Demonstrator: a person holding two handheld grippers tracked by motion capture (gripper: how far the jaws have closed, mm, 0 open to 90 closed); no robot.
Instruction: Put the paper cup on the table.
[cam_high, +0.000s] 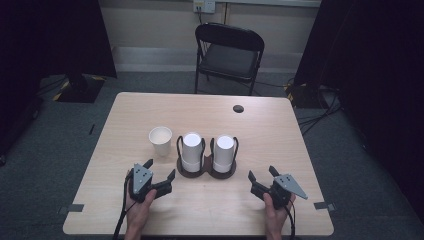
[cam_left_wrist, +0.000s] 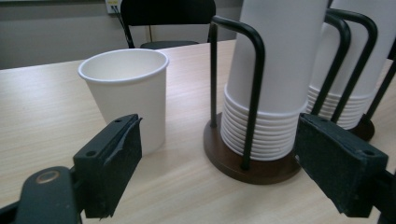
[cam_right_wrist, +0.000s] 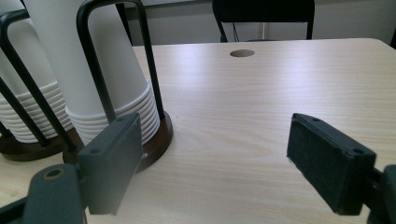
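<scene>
Behind the pale wooden counter (cam_high: 150, 210) stands a black folding chair (cam_high: 229, 54), with dark curtains to either side. On the counter sit two stacks of upside-down paper cups, the left stack (cam_high: 192, 149) and the right stack (cam_high: 224, 150), each penned in by the black wire loops of a dark wooden holder (cam_high: 206, 172). One single cup (cam_high: 160, 140) stands upright and empty just to the left of the holder, apart from it.

Both grippers rest low near the person's edge of the counter. The left gripper (cam_high: 160, 176) has its jaws spread wide and nothing between them; in its own view the single cup (cam_left_wrist: 127, 93) and the left stack (cam_left_wrist: 275, 79) lie ahead. The right gripper (cam_high: 261, 178) is likewise wide open and empty, aimed past the right stack (cam_right_wrist: 93, 70).

As a judgement: one cup seems already set out (presumably drawn from a stack), and the rest of the work is undone. Neither gripper touches a cup, so the next pull from the holder has yet to begin.
</scene>
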